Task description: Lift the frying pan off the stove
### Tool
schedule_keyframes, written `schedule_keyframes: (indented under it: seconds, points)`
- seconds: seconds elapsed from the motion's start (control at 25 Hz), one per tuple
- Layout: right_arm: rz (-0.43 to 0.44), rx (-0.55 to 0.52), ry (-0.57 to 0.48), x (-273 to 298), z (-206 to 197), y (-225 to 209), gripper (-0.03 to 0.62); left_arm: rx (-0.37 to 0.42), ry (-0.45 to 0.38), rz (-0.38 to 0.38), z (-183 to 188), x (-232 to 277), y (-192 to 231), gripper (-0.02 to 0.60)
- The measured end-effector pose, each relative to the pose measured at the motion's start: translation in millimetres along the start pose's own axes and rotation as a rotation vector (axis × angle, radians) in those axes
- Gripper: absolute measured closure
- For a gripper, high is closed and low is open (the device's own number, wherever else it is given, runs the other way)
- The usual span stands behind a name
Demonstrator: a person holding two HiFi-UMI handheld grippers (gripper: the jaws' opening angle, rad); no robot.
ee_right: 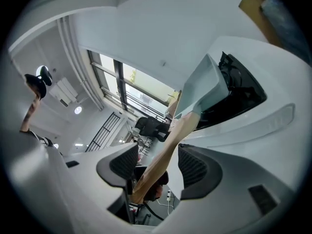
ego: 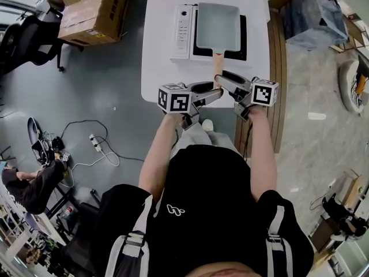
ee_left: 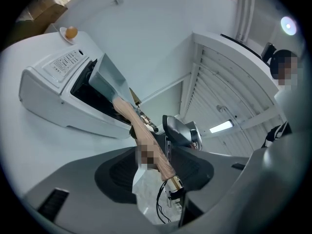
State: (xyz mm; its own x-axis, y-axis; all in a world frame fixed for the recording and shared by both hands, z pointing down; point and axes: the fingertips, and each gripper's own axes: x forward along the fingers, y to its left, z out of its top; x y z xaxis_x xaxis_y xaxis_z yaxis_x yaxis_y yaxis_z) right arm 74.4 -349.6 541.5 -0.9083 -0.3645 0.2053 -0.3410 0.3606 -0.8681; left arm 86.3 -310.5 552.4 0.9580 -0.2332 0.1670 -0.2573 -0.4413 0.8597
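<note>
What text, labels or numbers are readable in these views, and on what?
No text is legible in any view.
Stove control panel: button print too small to read.
Cardboard box: yellow label, blurred.
Marker cubes: black-and-white square patterns only, no words.

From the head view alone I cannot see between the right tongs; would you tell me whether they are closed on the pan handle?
Observer: Not closed. In the right gripper view the wooden handle runs between the right tongs with a gap at each pad.
Operator: Thank you. And the left tongs?
Observer: The left tongs straddle the handle too, open, with a gap showing beside it.
Operator: Is the pan clear of the stove?
Observer: No; from the side the frying pan looks to rest on the stove, on its black top, no gap beneath.
</note>
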Motion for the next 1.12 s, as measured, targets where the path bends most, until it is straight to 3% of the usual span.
schedule_keyframes:
  seconds: [0.32, 0.44, 1.12]
  points:
    - [0.028, 0.054, -0.002, 7, 2, -6, 0.358, -0.036, 0.019, -0.053, -1, 5, -3, 0.408]
    - [0.017, 0.08, -0.023, 6, 2, -12, 0.431, -0.038, 0.026, -0.062, -2, 5, -4, 0.411]
    - [0.073, 0.06, -0.096, 3, 4, -4, 0.436, 0.05, 0.048, -0.08, -1, 4, -13, 0.41]
